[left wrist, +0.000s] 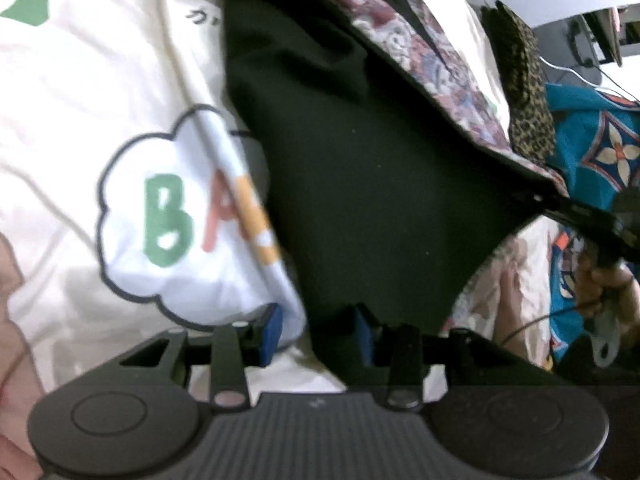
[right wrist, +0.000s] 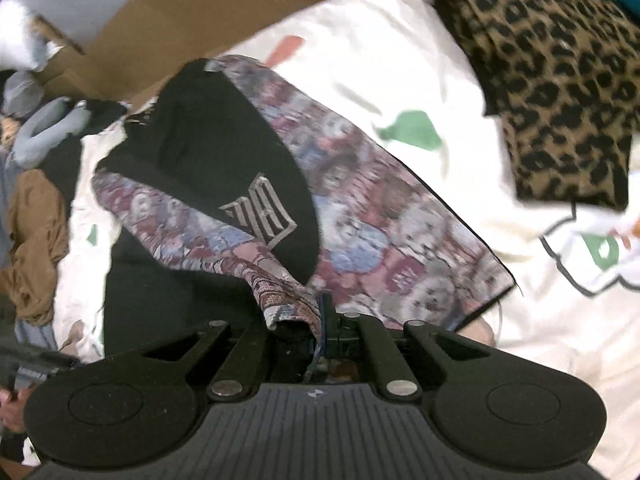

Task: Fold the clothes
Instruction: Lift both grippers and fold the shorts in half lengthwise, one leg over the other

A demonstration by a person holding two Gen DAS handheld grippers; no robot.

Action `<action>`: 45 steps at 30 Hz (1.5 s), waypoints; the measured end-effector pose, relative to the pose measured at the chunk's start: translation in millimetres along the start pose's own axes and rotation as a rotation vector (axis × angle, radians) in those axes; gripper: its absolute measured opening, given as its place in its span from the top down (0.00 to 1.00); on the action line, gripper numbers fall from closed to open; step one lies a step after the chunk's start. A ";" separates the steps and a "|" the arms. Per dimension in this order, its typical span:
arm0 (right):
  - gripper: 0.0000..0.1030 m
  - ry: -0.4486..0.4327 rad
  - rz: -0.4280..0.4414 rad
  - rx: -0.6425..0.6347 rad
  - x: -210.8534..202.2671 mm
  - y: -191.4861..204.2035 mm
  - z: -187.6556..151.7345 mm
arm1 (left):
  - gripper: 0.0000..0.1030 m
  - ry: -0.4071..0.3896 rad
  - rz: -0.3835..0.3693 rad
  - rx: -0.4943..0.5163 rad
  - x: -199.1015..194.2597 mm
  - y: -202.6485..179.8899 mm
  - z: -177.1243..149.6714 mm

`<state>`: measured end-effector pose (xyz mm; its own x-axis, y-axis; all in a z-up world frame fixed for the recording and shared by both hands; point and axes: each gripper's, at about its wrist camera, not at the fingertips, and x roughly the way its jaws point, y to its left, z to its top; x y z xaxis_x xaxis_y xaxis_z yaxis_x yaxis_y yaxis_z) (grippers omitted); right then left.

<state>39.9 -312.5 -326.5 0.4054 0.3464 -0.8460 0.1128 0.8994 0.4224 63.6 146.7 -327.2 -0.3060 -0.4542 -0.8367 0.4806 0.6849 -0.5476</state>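
Cream fabric printed with green shapes and a cloud outline, call it the sheet (right wrist: 420,80), covers the whole work surface, and cardboard (right wrist: 224,4) stands along the far edge. Biggest player on it is the black garment (left wrist: 360,184) with a patterned panel of faces in maroon and blue (right wrist: 380,240) and a grey logo on the chest; it lies spread across the middle of the sheet, one corner lifted. Off to the side sits a folded leopard-print piece (right wrist: 560,80), and a heap of grey and tan clothes (right wrist: 36,220) waits at the other edge. Now the right claw (right wrist: 324,328): jaws pinched fully together on the patterned hem, cloth draping away from the tips. And the left claw (left wrist: 318,334), blue pads standing partly apart, nothing pressed between them, though black cloth sits right in the gap. This garment looks soft and floppy, light enough to swing, thicker at the woven panel, so it will likely sag and slide unless taken at two corners along one edge. Best bite for the left side, I'd judge, is the black edge straight ahead.
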 end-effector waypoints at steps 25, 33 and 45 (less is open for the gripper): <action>0.63 -0.034 -0.161 -0.268 -8.7 12.9 -0.2 | 0.55 0.074 -0.234 -0.115 45.9 -14.4 -10.1; 0.90 -0.071 -0.155 -0.413 -15.1 36.4 1.6 | 0.83 0.085 -0.266 -0.096 55.7 -25.4 -7.1; 0.97 -0.122 -0.172 -0.231 -35.3 4.7 21.8 | 0.96 0.068 -0.343 -0.007 41.4 -43.3 -5.4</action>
<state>45.9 -326.3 -287.5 0.5059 0.1619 -0.8473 -0.0147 0.9837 0.1792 25.7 101.2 -338.2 -0.5027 -0.6197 -0.6028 0.3348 0.5034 -0.7966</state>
